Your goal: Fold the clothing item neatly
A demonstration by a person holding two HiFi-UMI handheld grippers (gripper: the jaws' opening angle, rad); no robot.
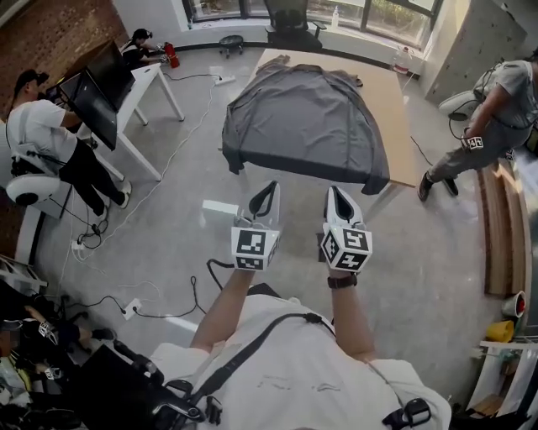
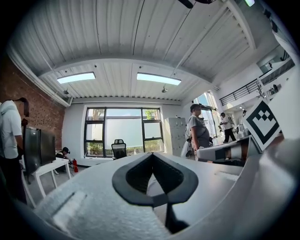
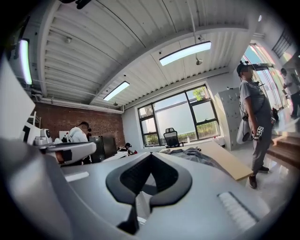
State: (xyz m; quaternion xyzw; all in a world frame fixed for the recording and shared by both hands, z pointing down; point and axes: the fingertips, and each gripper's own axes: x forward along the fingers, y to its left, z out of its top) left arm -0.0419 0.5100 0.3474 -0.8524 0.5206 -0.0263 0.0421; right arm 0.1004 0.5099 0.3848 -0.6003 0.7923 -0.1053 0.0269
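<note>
A dark grey shirt (image 1: 307,126) lies spread over the near end of a long wooden table (image 1: 391,101), its hem hanging over the near edge. I hold both grippers side by side, level, short of the table and not touching the cloth. The left gripper (image 1: 271,186) is shut with nothing in it, and so is the right gripper (image 1: 334,191). In the left gripper view the shut jaw tips of the left gripper (image 2: 152,154) point at the far windows. The right gripper view shows its own closed tips (image 3: 151,155) with the shirt (image 3: 197,154) and table (image 3: 225,161) beyond.
A person (image 1: 42,134) stands at a white desk (image 1: 143,92) with monitors on the left. Another person (image 1: 496,101) stands right of the table by wooden steps (image 1: 504,227). Cables (image 1: 151,294) and a white box (image 1: 220,207) lie on the floor. An office chair (image 1: 290,21) stands beyond the table.
</note>
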